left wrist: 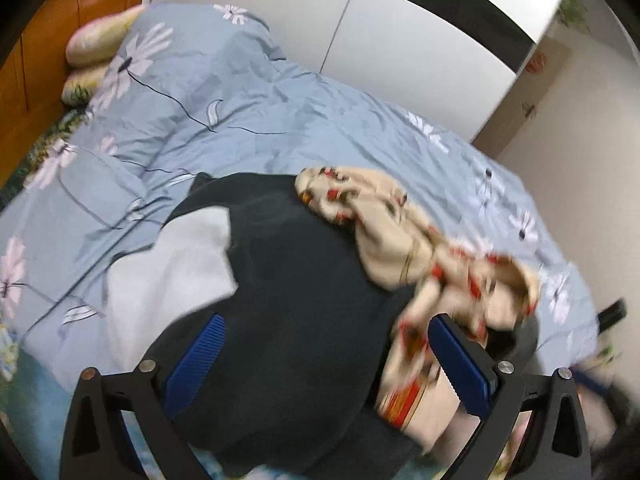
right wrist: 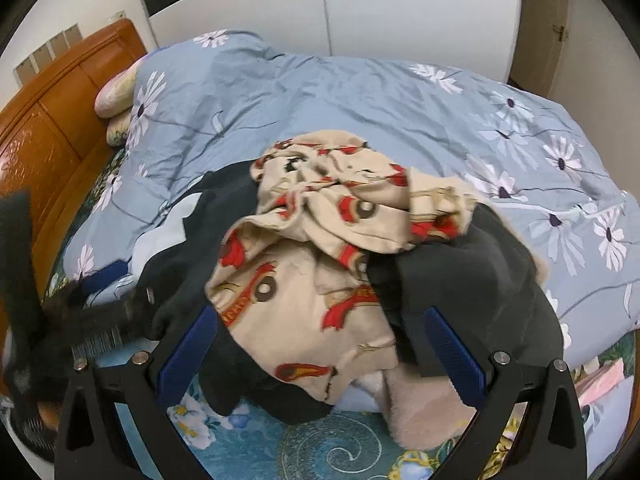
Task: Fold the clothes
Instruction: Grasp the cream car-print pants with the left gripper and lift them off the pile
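Observation:
A heap of clothes lies on the near side of the bed. On top is a crumpled cream garment with red car prints (right wrist: 316,236), also in the left wrist view (left wrist: 384,236). Under it lies a dark navy garment (left wrist: 288,280) with a light grey panel (left wrist: 176,256), and a dark grey piece (right wrist: 480,280) at the right. A pale pink fleece piece (right wrist: 424,404) sticks out at the near edge. My left gripper (left wrist: 324,356) is open above the navy garment. My right gripper (right wrist: 320,344) is open over the cream garment. Neither holds cloth.
A blue-grey quilt with white flowers (right wrist: 360,108) covers the bed. Pillows (right wrist: 116,96) lie by the orange wooden headboard (right wrist: 52,132). A teal patterned sheet (right wrist: 320,452) shows at the near edge. White wardrobe doors (left wrist: 360,40) stand behind. The left gripper's blurred dark body (right wrist: 48,320) shows at left.

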Demonstrator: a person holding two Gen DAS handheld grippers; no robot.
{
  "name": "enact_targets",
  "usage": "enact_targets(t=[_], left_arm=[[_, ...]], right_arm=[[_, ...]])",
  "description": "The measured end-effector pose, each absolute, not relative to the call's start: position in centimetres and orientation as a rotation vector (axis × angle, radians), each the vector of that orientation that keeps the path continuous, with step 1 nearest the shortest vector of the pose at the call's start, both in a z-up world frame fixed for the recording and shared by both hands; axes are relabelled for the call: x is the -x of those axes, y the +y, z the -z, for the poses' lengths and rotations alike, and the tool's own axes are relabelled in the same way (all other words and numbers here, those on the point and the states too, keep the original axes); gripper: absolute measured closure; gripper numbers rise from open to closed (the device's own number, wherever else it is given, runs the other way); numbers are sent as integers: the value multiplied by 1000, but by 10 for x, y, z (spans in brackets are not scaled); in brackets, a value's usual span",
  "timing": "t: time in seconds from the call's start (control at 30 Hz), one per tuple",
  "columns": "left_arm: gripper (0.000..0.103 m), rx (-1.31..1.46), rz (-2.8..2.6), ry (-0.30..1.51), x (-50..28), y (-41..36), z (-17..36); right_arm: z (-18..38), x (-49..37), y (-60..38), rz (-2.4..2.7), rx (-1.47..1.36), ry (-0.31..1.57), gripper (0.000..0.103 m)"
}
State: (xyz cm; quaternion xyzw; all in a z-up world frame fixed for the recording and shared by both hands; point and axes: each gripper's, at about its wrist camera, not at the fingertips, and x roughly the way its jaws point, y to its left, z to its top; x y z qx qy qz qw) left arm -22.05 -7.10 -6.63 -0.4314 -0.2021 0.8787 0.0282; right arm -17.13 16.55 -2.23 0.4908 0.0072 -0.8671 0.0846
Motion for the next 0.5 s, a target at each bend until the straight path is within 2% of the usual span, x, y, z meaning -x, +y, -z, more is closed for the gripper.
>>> enact_targets(t=[0.23, 0.4, 0.47, 0.5], left_arm=[[6, 1372, -2557, -737, 301, -50, 63], [51, 1587, -2439, -805, 343, -33, 99], [61, 1637, -2385, -888, 349, -31, 113], [75, 1649, -2385, -889, 349, -29, 115]], right_arm=[[24, 143, 182, 2616, -1497, 106, 0], [25, 125, 191, 2633, -1525, 142, 0], [23, 118, 195, 2629, -1533, 126, 0], [22, 113, 197, 2632, -1530, 126, 0]])
